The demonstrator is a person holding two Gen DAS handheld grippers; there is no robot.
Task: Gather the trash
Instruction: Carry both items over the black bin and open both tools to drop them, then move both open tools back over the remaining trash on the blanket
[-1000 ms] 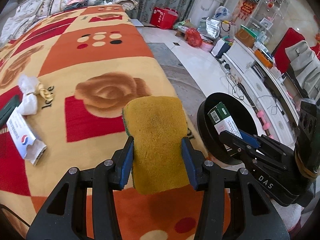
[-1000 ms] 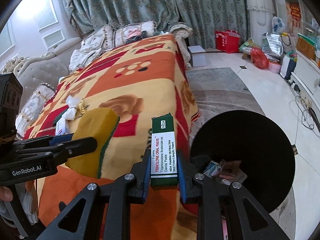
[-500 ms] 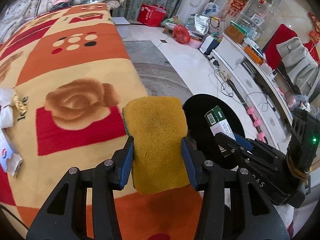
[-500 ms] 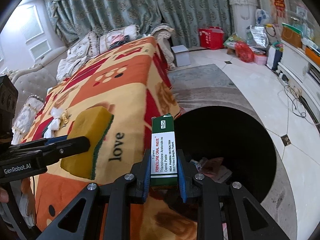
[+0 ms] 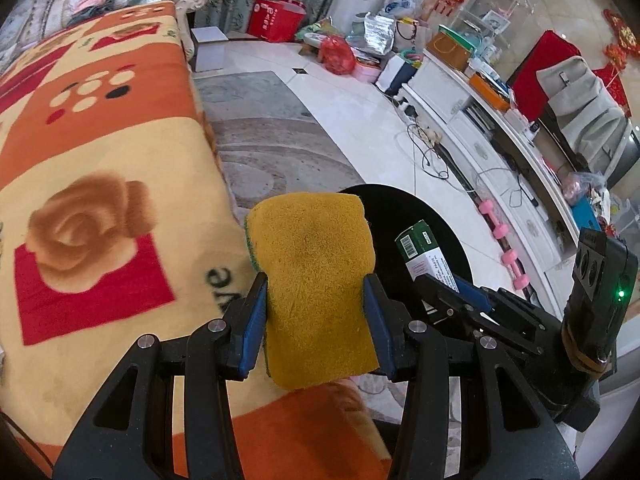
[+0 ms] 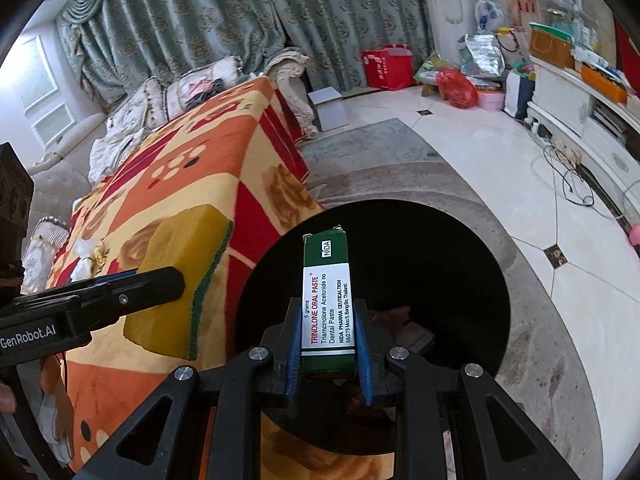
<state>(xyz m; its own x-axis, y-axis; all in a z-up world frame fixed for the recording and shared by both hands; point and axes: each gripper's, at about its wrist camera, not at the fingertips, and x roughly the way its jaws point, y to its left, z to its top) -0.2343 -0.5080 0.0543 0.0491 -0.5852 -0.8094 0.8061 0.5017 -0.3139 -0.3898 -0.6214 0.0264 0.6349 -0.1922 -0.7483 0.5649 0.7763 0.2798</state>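
My left gripper (image 5: 316, 304) is shut on a yellow sponge (image 5: 316, 280) with a green scrub side, held over the blanket's right edge beside the black trash bin (image 5: 452, 232). The sponge also shows in the right wrist view (image 6: 180, 280). My right gripper (image 6: 328, 344) is shut on a green and white oral paste box (image 6: 328, 304), held upright over the open mouth of the bin (image 6: 440, 248). The box also shows in the left wrist view (image 5: 424, 256). Some paper trash (image 6: 408, 328) lies inside the bin.
An orange, red and cream blanket (image 5: 100, 184) covers the sofa on the left. White crumpled tissue (image 6: 86, 256) lies on it. A grey rug (image 6: 400, 160) and white tiled floor (image 5: 360, 120) surround the bin. A white cabinet (image 5: 500, 144), cables and pink dumbbells (image 5: 500, 236) stand to the right.
Both grippers have moved right, off the blanket toward the bin. The paste box is now over the bin's mouth and the sponge is at the blanket's edge. Both grips are unchanged.
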